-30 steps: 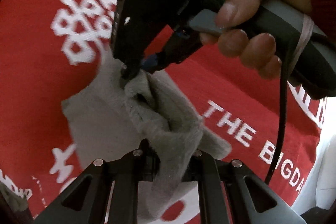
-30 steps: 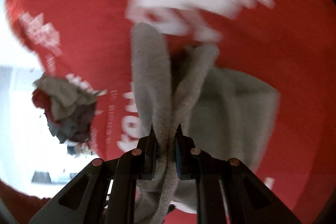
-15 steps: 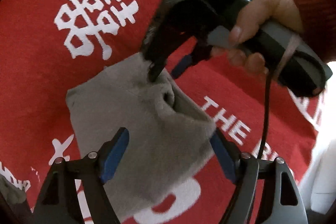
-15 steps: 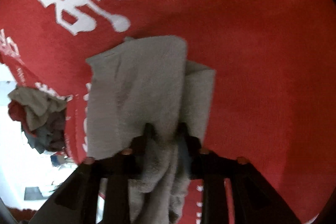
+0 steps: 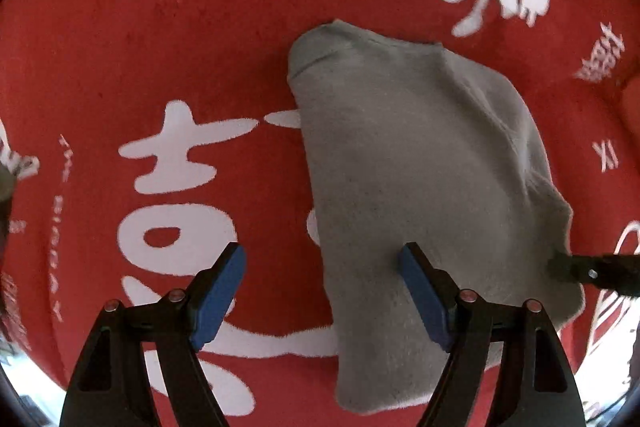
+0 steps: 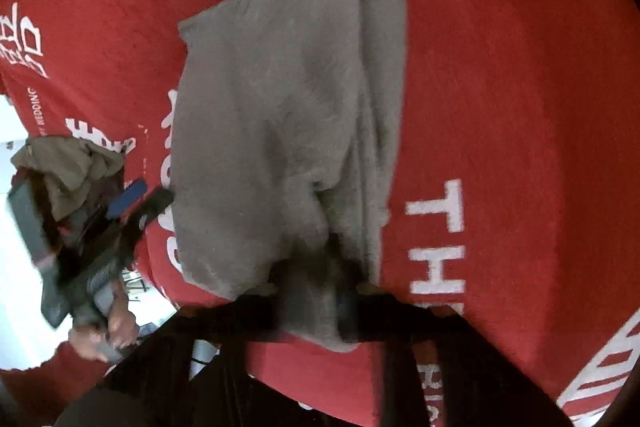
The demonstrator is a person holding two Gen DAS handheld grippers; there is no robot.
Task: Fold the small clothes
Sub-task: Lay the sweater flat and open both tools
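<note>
A soft grey fleece garment [image 5: 416, 167] lies spread on a red cloth with white lettering [image 5: 160, 39] covering the surface. The left tongs [image 5: 322, 291] stand wide open above the garment's left edge, gripping nothing. The right tongs [image 6: 320, 303], their jaws having just been closing, are clamped on a bunched fold at the garment's near edge. Bare red cloth lies open all round; a heap of crumpled clothes [image 6: 68, 163] sits at the surface's edge.
</note>
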